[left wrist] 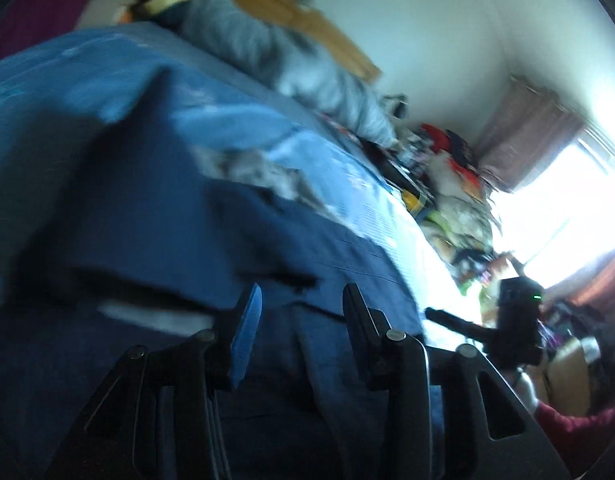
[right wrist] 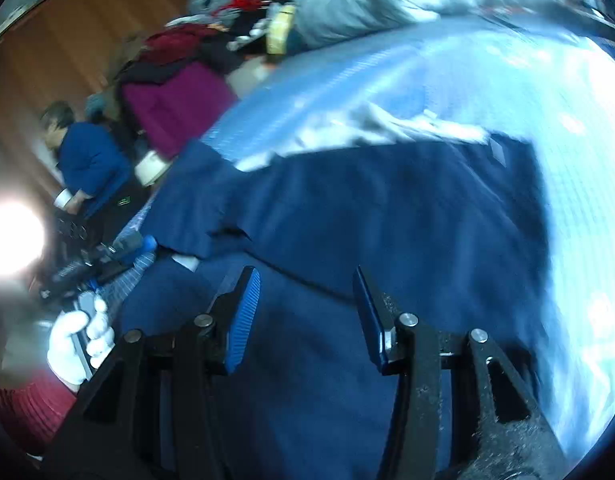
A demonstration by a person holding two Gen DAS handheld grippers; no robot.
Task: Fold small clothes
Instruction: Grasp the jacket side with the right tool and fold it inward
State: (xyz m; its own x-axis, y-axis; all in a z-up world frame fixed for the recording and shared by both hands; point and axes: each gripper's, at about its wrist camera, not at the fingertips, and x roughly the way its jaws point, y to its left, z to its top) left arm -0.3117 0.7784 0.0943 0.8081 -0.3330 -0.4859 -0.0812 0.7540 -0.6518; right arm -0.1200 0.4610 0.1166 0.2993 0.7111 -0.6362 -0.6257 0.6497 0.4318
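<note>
Dark navy cloth garment spread across the pale blue checked bedsheet, one flap apparently turned over, further folds to go. Left gripper tilted low above the navy cloth, jaws parted, empty. Right gripper likewise hovering, gaping, nothing pinched.

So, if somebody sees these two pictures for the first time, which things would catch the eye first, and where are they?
First the dark navy garment, spread over the light blue bedsheet and filling the middle of both views. Next, the open right gripper and open left gripper, each low in its own view, over the navy cloth. Then the bright window at the right of the left wrist view, and a white-gloved hand at the lower left of the right wrist view.
</note>
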